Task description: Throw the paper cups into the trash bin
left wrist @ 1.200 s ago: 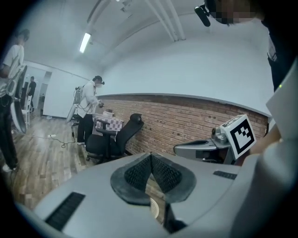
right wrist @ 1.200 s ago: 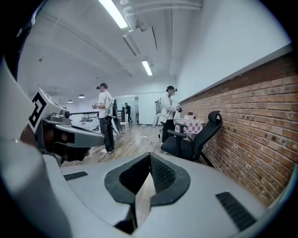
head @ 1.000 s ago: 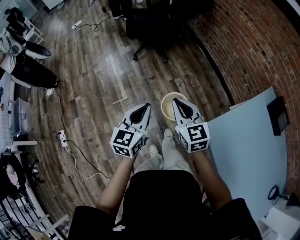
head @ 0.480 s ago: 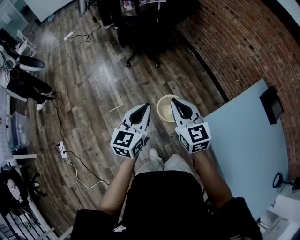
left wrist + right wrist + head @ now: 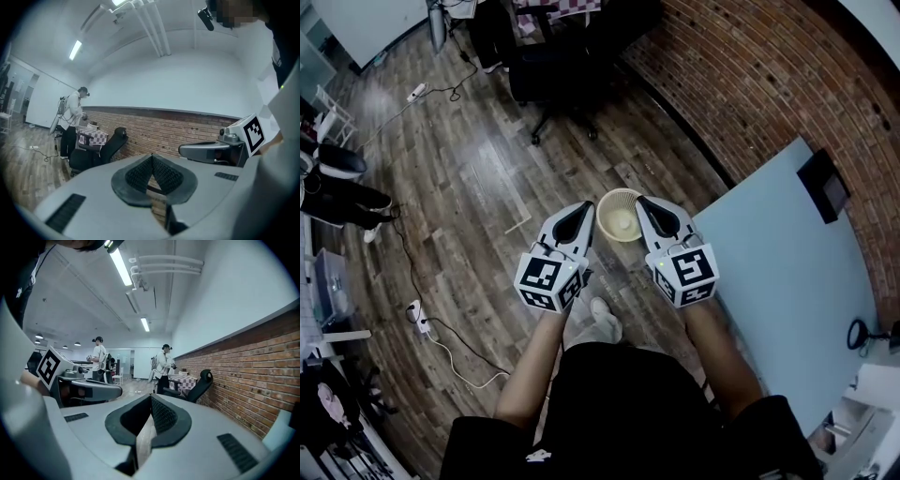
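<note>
You are holding the left gripper (image 5: 584, 210) and right gripper (image 5: 643, 202) closed on nothing, the trash bin (image 5: 604, 217) lying on the floor between their tips.

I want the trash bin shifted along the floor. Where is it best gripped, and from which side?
Take the trash bin by its thin rim, coming down from straight above. It stands upright with its round mouth open upward, so one jaw can slip inside the wall and one outside. The round body looks too wide to span.
</note>
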Tool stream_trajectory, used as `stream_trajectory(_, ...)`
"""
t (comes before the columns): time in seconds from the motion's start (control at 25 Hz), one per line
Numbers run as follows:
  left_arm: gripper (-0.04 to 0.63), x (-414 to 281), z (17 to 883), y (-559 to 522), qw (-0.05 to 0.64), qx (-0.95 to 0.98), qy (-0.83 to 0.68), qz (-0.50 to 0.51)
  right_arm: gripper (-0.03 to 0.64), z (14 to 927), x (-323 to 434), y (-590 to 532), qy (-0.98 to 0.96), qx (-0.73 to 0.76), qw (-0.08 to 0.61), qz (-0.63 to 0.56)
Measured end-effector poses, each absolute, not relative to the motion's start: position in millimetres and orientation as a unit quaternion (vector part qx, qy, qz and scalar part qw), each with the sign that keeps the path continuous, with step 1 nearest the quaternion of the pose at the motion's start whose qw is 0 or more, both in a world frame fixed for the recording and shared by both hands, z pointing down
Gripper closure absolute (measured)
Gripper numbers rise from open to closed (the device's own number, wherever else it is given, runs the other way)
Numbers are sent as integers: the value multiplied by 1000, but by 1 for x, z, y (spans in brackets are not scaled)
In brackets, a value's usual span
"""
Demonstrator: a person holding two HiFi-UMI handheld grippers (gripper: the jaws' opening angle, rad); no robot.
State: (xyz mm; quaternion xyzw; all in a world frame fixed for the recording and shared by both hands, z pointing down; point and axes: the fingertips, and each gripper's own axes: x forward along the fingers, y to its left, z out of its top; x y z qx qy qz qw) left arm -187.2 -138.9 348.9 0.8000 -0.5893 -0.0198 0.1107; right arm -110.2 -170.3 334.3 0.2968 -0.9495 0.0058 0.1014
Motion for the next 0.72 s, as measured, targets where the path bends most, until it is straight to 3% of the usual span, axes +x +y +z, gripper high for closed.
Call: stream_trajectory(0.72, 586, -64, 317, -34, 82, 837, -541, -7, 611, 298, -1, -53, -942, 333, 45, 1)
